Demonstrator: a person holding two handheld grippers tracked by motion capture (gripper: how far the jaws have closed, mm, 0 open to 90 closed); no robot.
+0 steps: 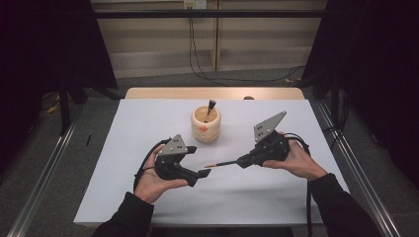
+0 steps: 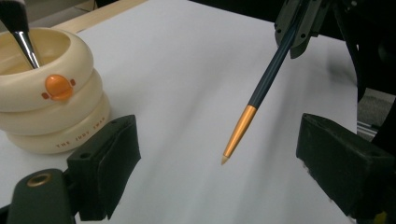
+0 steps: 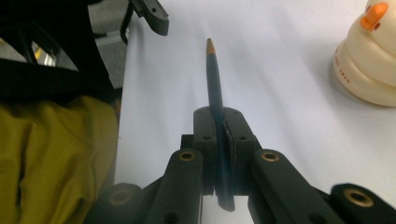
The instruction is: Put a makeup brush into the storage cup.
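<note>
My right gripper (image 1: pixel 242 161) (image 3: pixel 223 123) is shut on a dark pen (image 1: pixel 222 164) (image 3: pixel 214 79) with an orange-gold tip. The pen points left, toward my left gripper (image 1: pixel 197 161) (image 2: pixel 219 135). That gripper's jaws stand wide open, and the pen (image 2: pixel 266 79) hovers with its tip between them, touching neither pad. In the left gripper view the right gripper (image 2: pixel 296 28) holds the pen's upper end. A cream ringed holder (image 1: pixel 205 126) (image 2: pixel 46 102) (image 3: pixel 369 60) with an orange duck beak stands behind both grippers. A dark-handled brush (image 1: pixel 211 108) (image 2: pixel 23 37) leans inside it.
A white sheet (image 1: pixel 148 123) covers the table, with a wooden edge (image 1: pixel 163 93) at the back. Metal rails (image 1: pixel 44 173) run along both sides on the floor, and cables (image 1: pixel 232 79) lie behind. A yellow cloth (image 3: pixel 46 154) shows at the left of the right gripper view.
</note>
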